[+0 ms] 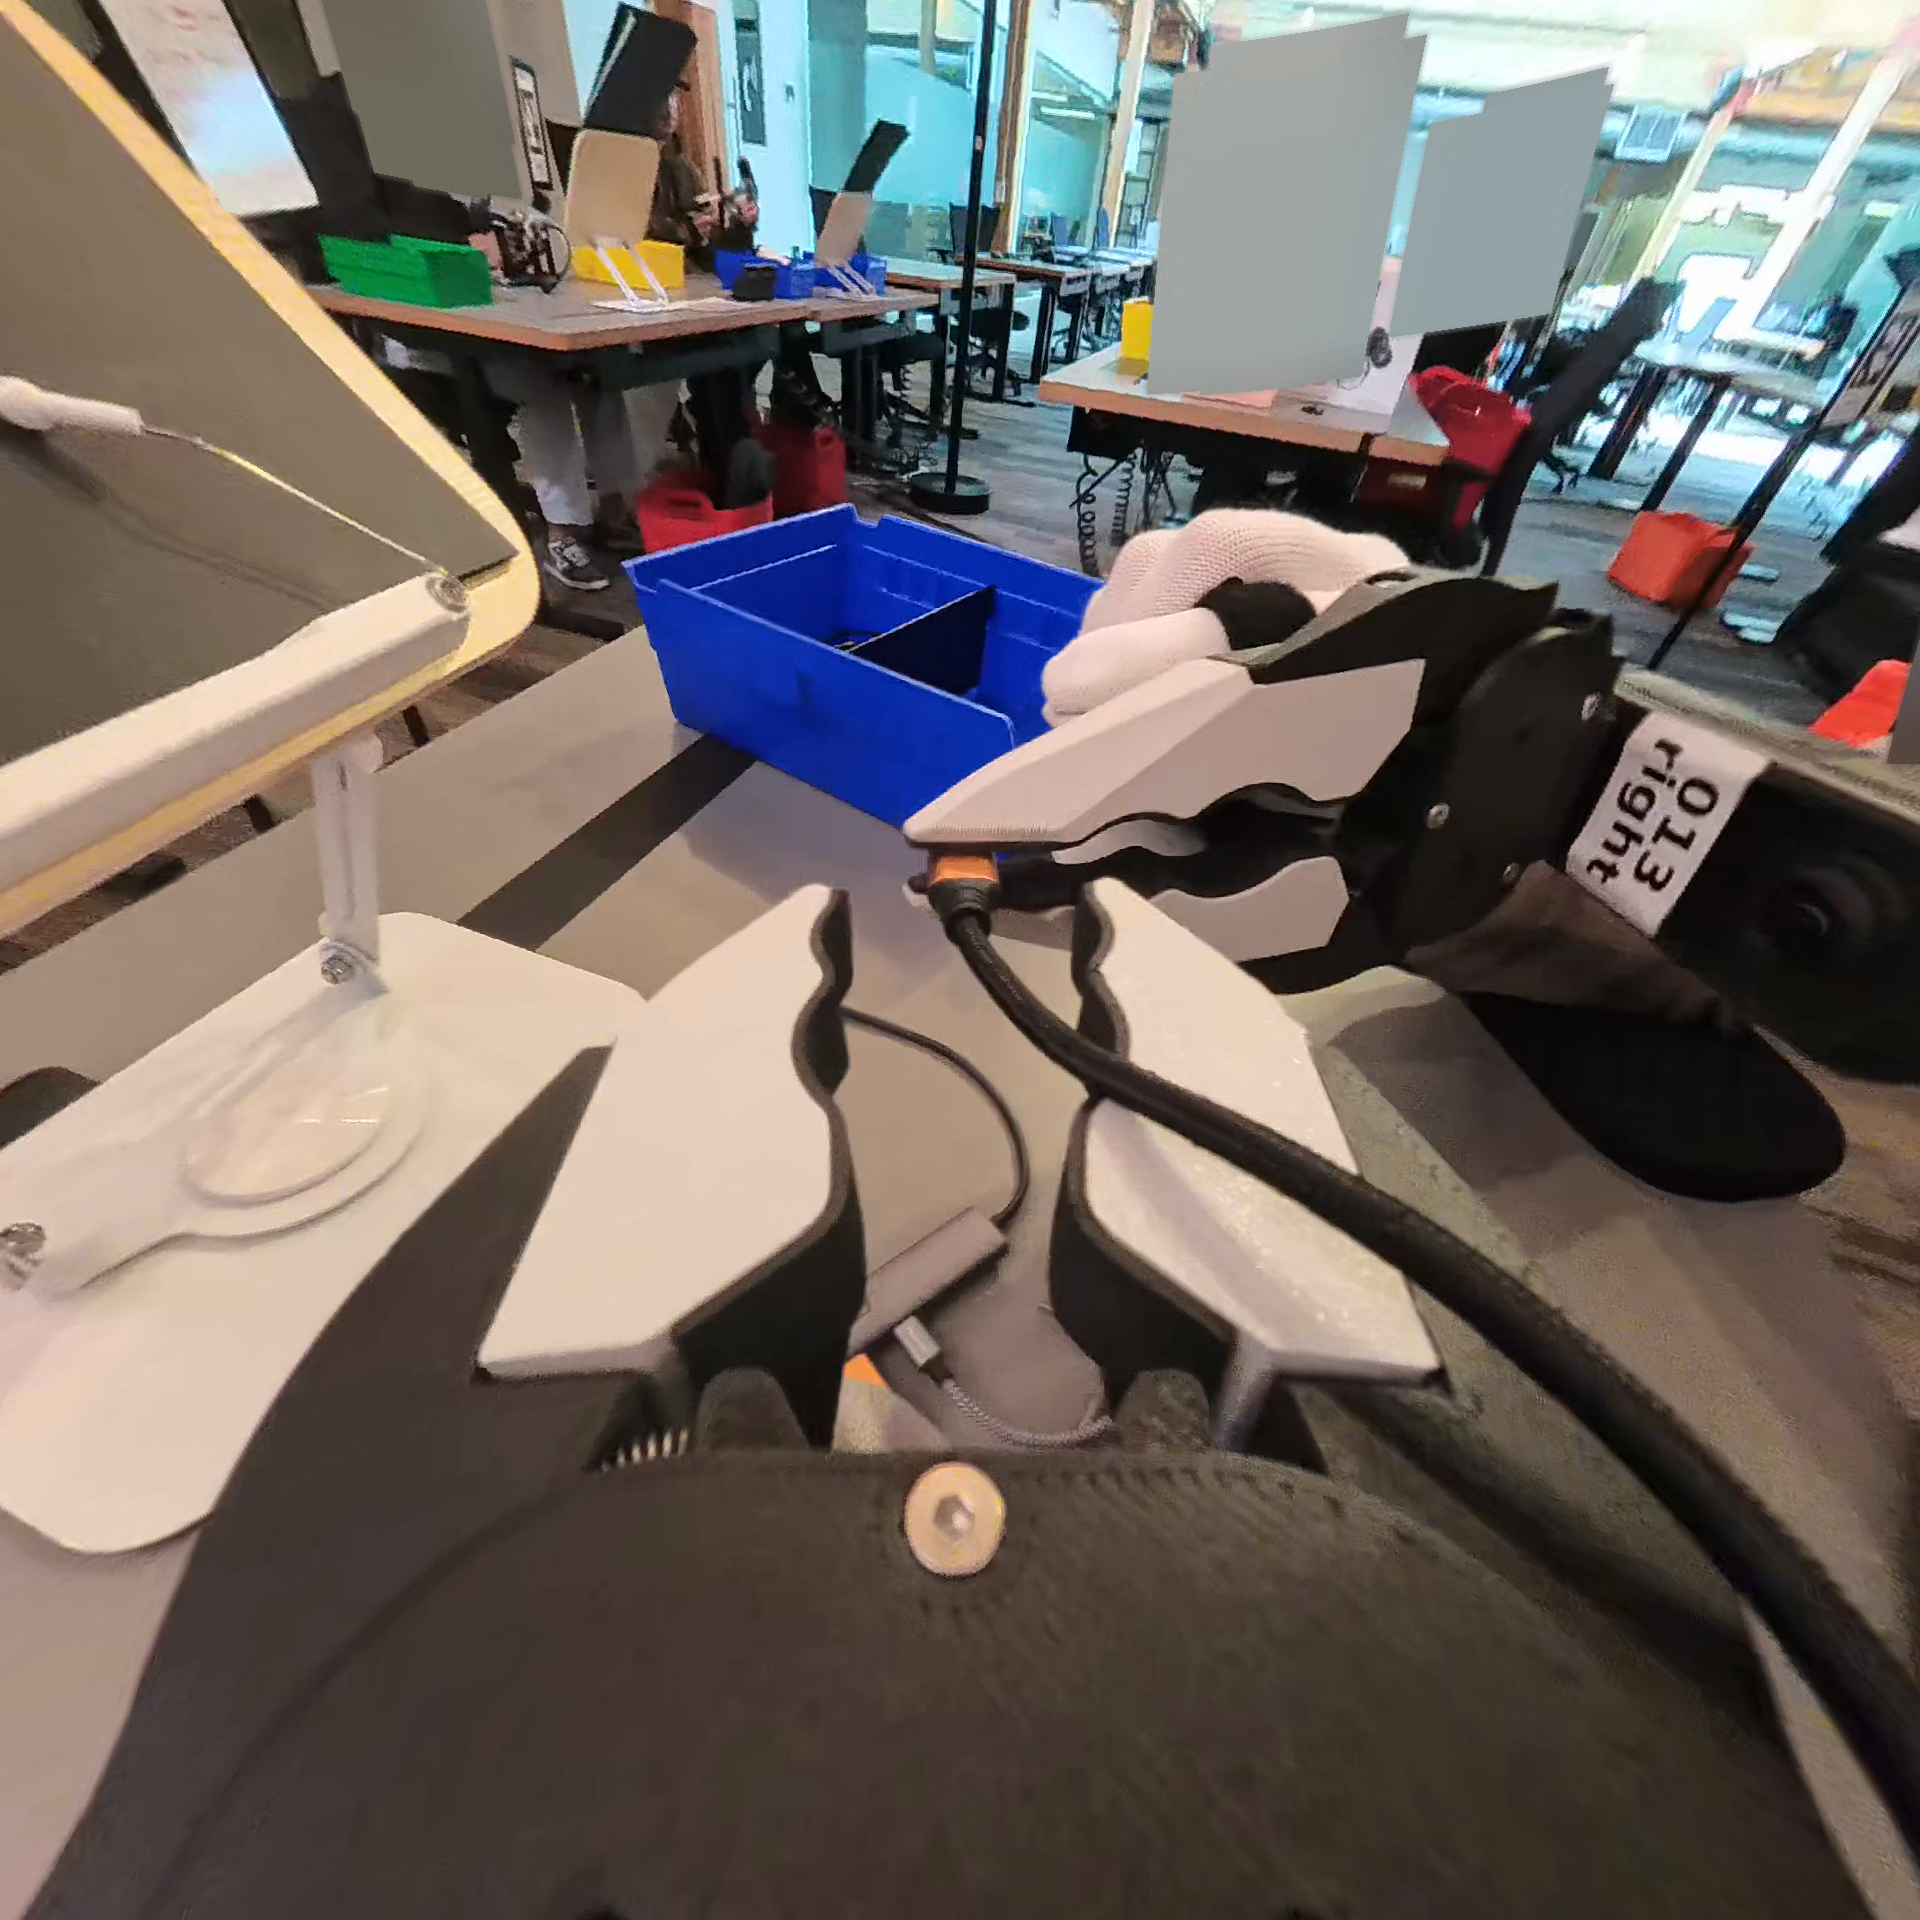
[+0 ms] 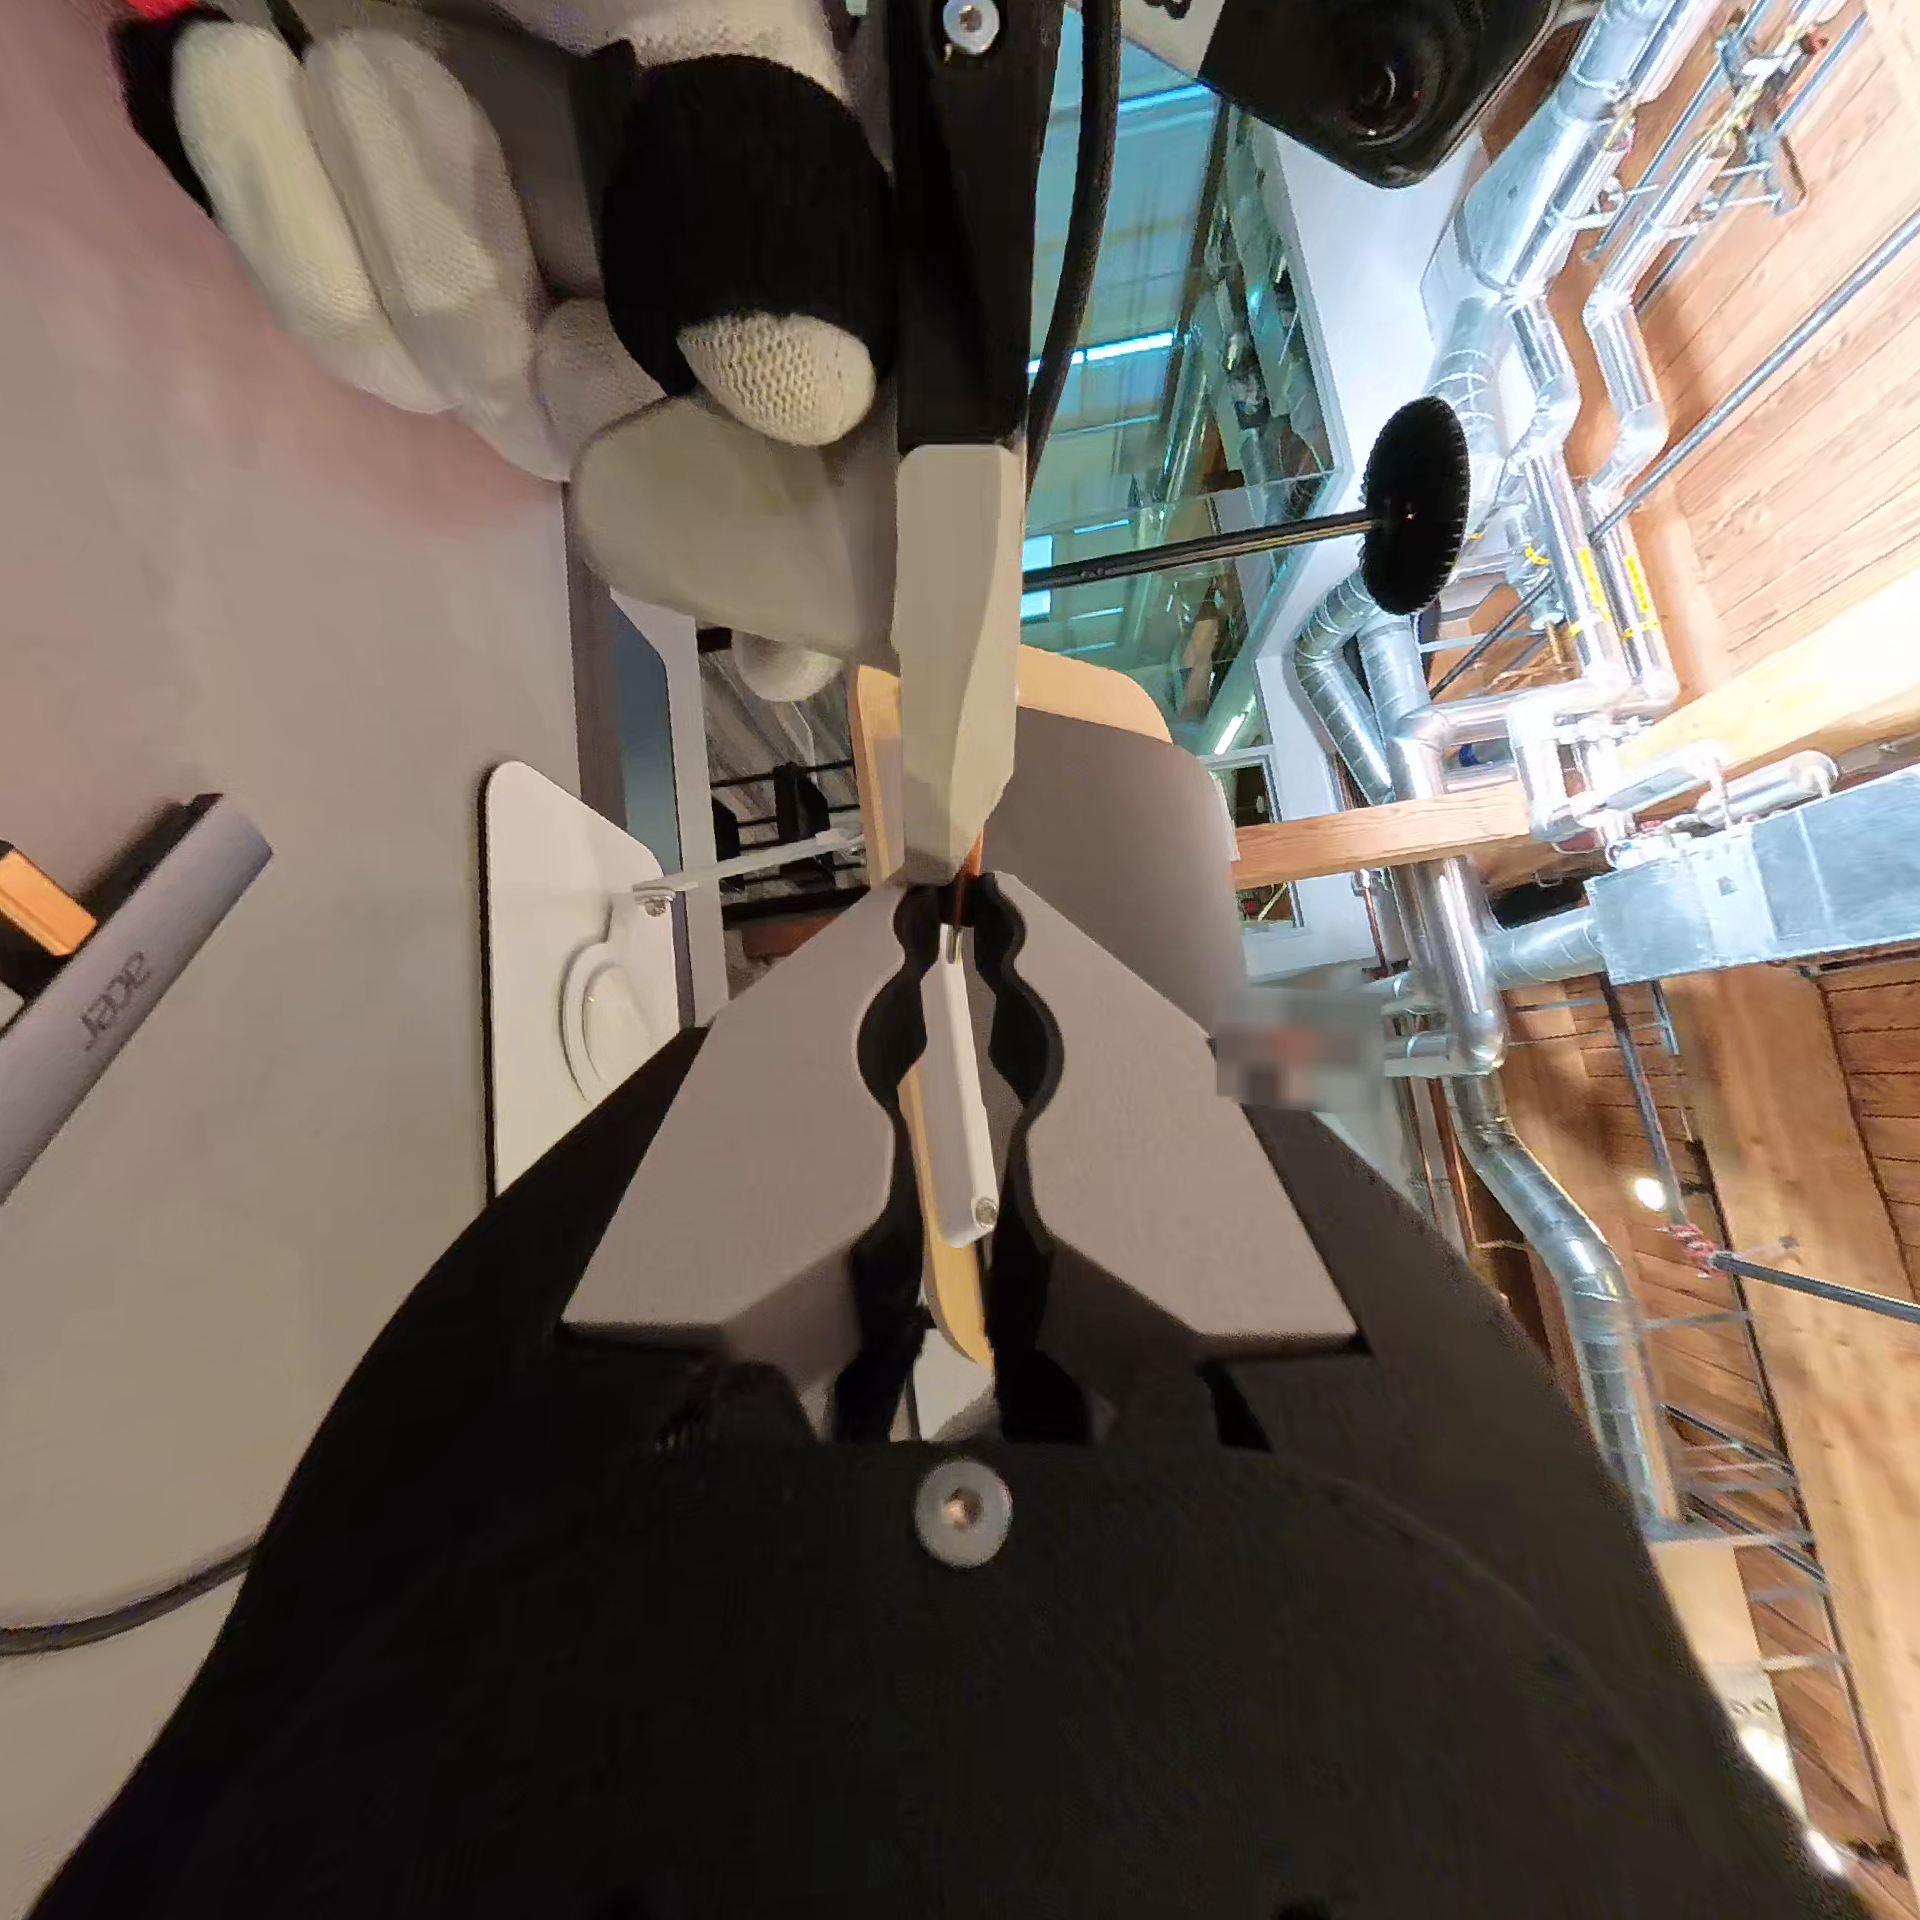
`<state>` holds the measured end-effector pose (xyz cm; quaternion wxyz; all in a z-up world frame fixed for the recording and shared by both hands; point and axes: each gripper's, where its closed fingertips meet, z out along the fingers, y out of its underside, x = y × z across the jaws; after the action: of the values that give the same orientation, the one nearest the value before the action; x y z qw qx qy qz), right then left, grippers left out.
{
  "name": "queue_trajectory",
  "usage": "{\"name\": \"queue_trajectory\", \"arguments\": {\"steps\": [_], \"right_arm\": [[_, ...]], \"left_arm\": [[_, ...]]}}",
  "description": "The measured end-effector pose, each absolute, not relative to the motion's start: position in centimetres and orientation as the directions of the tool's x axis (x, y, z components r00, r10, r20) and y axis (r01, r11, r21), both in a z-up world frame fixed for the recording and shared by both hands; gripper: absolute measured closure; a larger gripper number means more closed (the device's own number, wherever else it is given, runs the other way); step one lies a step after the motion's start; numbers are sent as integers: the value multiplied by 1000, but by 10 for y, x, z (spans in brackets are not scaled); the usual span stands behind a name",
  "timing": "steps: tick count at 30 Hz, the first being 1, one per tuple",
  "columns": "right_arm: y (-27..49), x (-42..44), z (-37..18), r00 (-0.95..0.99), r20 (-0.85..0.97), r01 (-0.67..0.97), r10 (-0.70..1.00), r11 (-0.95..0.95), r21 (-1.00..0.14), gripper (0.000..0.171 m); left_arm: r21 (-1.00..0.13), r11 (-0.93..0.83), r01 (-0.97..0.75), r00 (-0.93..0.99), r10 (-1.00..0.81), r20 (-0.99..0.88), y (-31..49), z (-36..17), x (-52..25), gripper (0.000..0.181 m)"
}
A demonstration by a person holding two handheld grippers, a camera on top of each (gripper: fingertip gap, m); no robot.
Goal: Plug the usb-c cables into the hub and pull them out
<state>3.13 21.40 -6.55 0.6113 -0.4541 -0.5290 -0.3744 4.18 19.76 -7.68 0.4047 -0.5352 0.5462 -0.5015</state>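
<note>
The right tongs (image 1: 940, 868) pinched the orange-collared USB-C plug (image 1: 961, 873) of the black braided cable (image 1: 1195, 1101), held clear for aiming. The left tongs (image 1: 956, 956) stood wide above the grey hub (image 1: 925, 1273) on the tabletop (image 1: 582, 862).

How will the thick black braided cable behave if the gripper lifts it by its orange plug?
The black braided cable holds a smooth arc, so it is probably rather stiff and springy. It drapes over the left gripper, so it may drag there. The right gripper pinches only the small orange plug, which might twist.
</note>
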Motion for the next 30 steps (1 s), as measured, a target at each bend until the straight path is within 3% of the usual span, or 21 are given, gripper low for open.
{"name": "queue_trajectory", "arguments": {"steps": [10, 21, 22, 23, 25, 27, 30], "right_arm": [[214, 32, -65, 126, 992, 949, 1, 292, -121, 168], [213, 32, -63, 181, 983, 929, 39, 322, -184, 168], [213, 33, -62, 194, 980, 925, 39, 326, -196, 165], [213, 34, -60, 205, 978, 920, 39, 332, -206, 153], [216, 46, -56, 234, 970, 920, 59, 308, -241, 152], [218, 56, -59, 267, 953, 908, 146, 292, -299, 150], [220, 74, -70, 245, 930, 922, 275, 229, -311, 134]], "left_arm": [[-991, -115, -65, -26, -993, 117, 199, -71, 42, 167], [-996, -87, -10, -3, -996, 87, 198, -67, 41, 169], [-996, -83, -18, 2, -997, 83, 199, -67, 42, 169], [-997, -71, -26, 10, -997, 71, 201, -66, 41, 169], [-999, -46, -29, 37, -998, 45, 211, -61, 37, 169], [-997, 28, -72, 73, -997, -33, 223, -60, 35, 169], [-992, 61, -110, 89, -993, -71, 240, -55, 39, 169]]}}
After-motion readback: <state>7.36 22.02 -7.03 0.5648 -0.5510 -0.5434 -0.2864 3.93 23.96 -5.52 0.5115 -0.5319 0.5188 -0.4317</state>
